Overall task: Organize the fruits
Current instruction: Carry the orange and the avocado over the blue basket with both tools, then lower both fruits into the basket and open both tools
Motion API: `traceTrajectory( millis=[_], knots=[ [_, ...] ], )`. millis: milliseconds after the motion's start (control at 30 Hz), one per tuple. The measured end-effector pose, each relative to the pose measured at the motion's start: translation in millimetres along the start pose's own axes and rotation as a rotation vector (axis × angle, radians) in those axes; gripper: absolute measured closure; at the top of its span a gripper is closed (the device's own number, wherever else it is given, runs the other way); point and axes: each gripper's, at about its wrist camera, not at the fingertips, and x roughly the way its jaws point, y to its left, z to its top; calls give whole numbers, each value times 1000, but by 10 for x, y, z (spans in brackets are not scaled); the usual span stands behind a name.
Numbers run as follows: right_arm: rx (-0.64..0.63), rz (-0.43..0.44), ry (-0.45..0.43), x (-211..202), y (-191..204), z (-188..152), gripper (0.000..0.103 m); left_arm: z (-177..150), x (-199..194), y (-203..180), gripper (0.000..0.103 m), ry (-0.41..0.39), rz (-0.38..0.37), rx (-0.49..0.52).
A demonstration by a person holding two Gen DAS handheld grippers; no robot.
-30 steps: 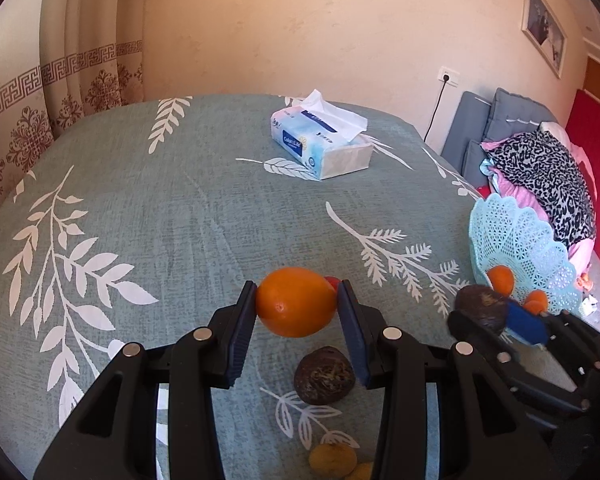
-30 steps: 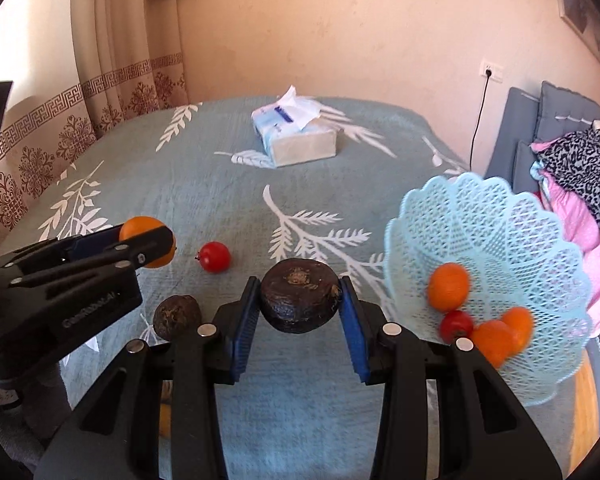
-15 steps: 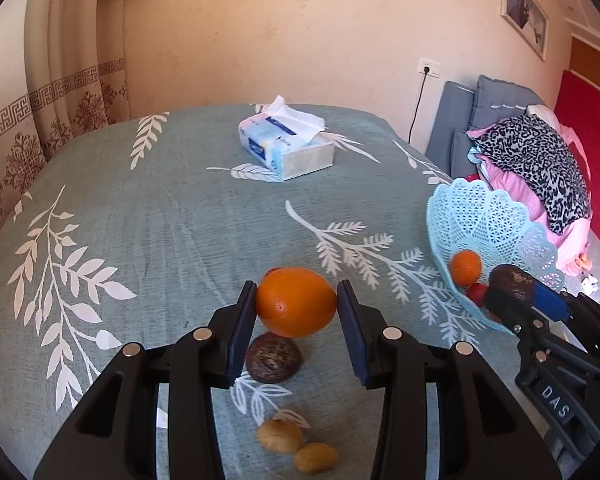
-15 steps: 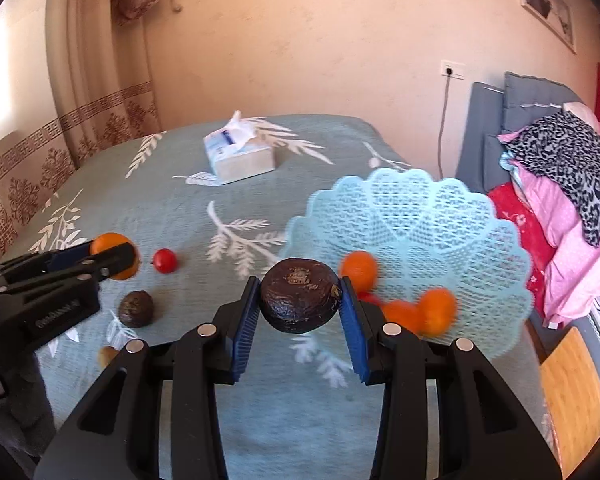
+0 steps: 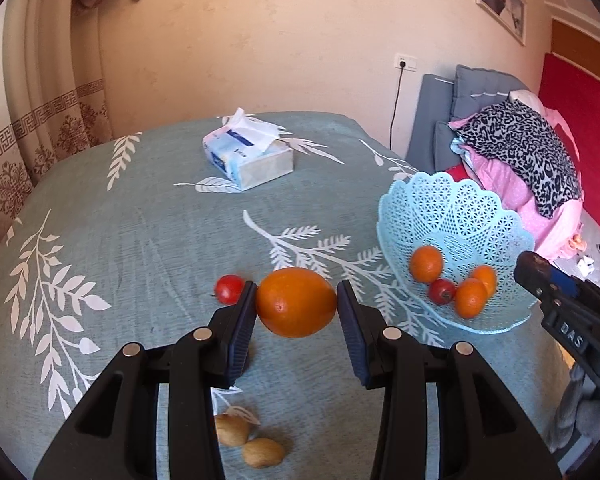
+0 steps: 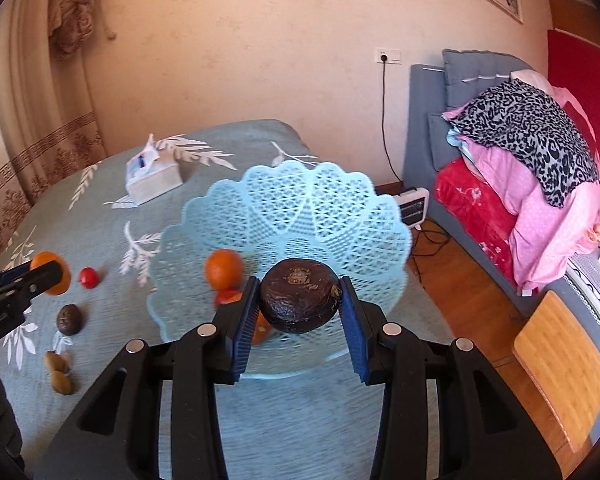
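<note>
My left gripper is shut on a large orange, held above the green leaf-print tablecloth, left of the light blue lace basket. Several small oranges and a red fruit lie in that basket. My right gripper is shut on a dark brown wrinkled fruit and hangs over the basket. From the right wrist view the left gripper shows at the far left with its orange.
On the cloth lie a red tomato, two small tan fruits and another dark fruit. A tissue box stands further back. The table's right edge drops to a wooden floor beside a bed piled with clothes.
Both grippers moved right toward the basket with their fruit. The right one now hangs over the basket. The second dark fruit has slipped out of the left wrist view.
</note>
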Motion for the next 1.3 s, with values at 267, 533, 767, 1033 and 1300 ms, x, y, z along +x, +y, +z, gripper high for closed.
traceTrajectory(
  millis=[267,533,767,1033,1300],
  knots=[
    [33,-3,26,186,-123,28,62,18,15,-124,62,0,-5,28],
    [70,11,-2,136,-196,35,48,49,89,-301,62,11,-18,55],
    [107,14,-15,42,-293,0,48,73,169,-515,62,20,-51,94],
    [126,24,-35,-50,-352,7,48,102,289,-841,62,36,-117,149],
    [140,24,-44,-89,-406,15,48,86,469,-1023,61,75,-162,167]
  ],
)
